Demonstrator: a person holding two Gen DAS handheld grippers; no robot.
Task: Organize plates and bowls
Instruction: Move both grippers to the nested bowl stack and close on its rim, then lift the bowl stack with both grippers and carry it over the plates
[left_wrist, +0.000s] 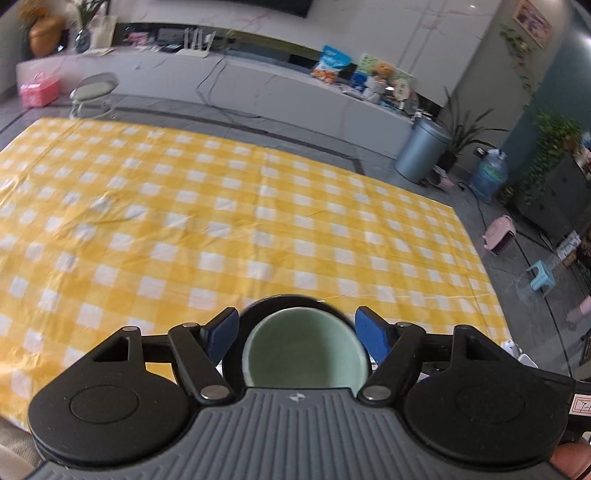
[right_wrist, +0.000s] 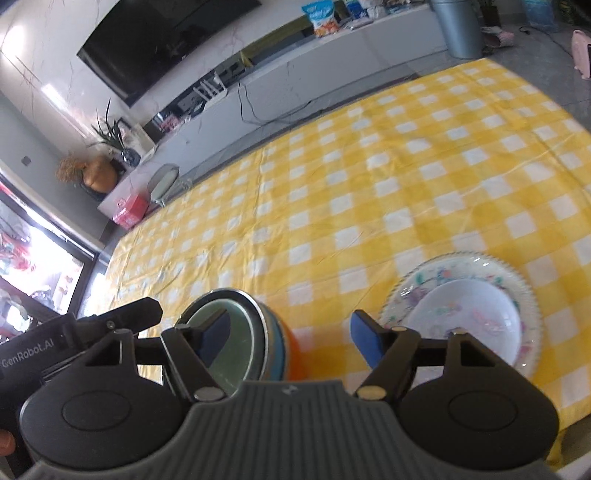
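Observation:
In the left wrist view a pale green bowl (left_wrist: 304, 350) nested in a dark-rimmed bowl sits between the blue pads of my left gripper (left_wrist: 297, 332), whose jaws stand wide on either side of it without clearly touching. In the right wrist view the same nested bowls (right_wrist: 236, 332) show as a stack with blue and orange sides, beside my right gripper's left finger. My right gripper (right_wrist: 290, 334) is open and empty. A floral plate (right_wrist: 461, 269) holding a white floral bowl (right_wrist: 465, 317) lies on the yellow checked tablecloth (right_wrist: 369, 184) at the lower right.
The tablecloth (left_wrist: 221, 221) stretches far ahead. Beyond the table stand a round stool (left_wrist: 94, 92), a white low cabinet (left_wrist: 295, 96), a grey bin (left_wrist: 423, 147) and a water jug (left_wrist: 487, 177). The table's right edge drops to the floor.

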